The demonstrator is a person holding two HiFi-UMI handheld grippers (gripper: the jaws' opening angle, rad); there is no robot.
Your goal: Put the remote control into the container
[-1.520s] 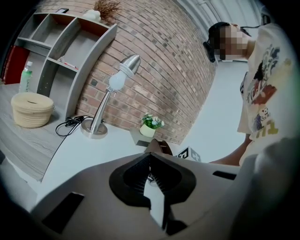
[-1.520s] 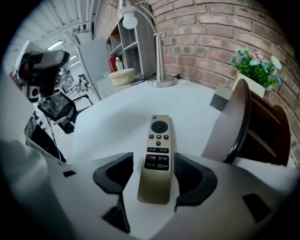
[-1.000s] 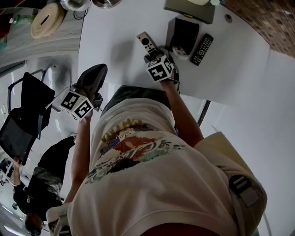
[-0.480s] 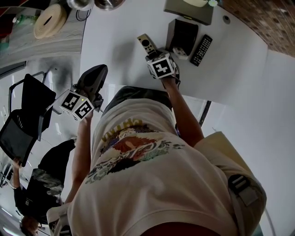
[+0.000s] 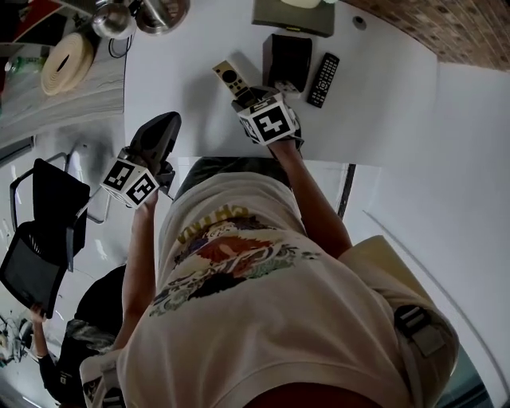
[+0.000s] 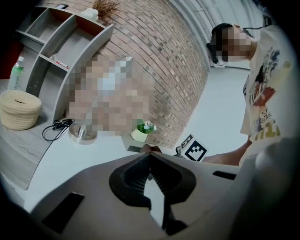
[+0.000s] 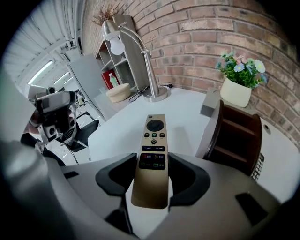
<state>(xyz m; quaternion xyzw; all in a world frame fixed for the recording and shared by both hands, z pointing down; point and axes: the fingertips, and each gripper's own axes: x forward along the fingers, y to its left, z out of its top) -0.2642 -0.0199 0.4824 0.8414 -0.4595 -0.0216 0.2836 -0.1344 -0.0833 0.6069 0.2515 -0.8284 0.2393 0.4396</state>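
Observation:
A gold remote control (image 7: pixel 152 159) sits between the pads of my right gripper (image 7: pixel 152 171), whose jaws have just closed onto its sides and hold it lifted above the white table (image 5: pixel 382 119). In the head view that remote (image 5: pixel 229 78) sticks out ahead of the right gripper (image 5: pixel 249 97). The dark brown open container (image 7: pixel 234 138) stands just to the right, and in the head view this container (image 5: pixel 287 60) is close beyond the gripper. My left gripper (image 6: pixel 150 157) is shut with nothing in it, and in the head view the left gripper (image 5: pixel 170 121) hangs off the table's left edge.
A black remote (image 5: pixel 322 80) lies right of the container. A potted plant (image 7: pixel 236 91) and a grey box (image 5: pixel 293 16) stand behind it. A lamp base (image 7: pixel 154 93) and a woven basket (image 7: pixel 118 92) sit at the far left. A black chair (image 5: pixel 52 199) is on the floor.
My right gripper has closed on the gold remote and risen with it off the table. The left gripper has stayed where it was.

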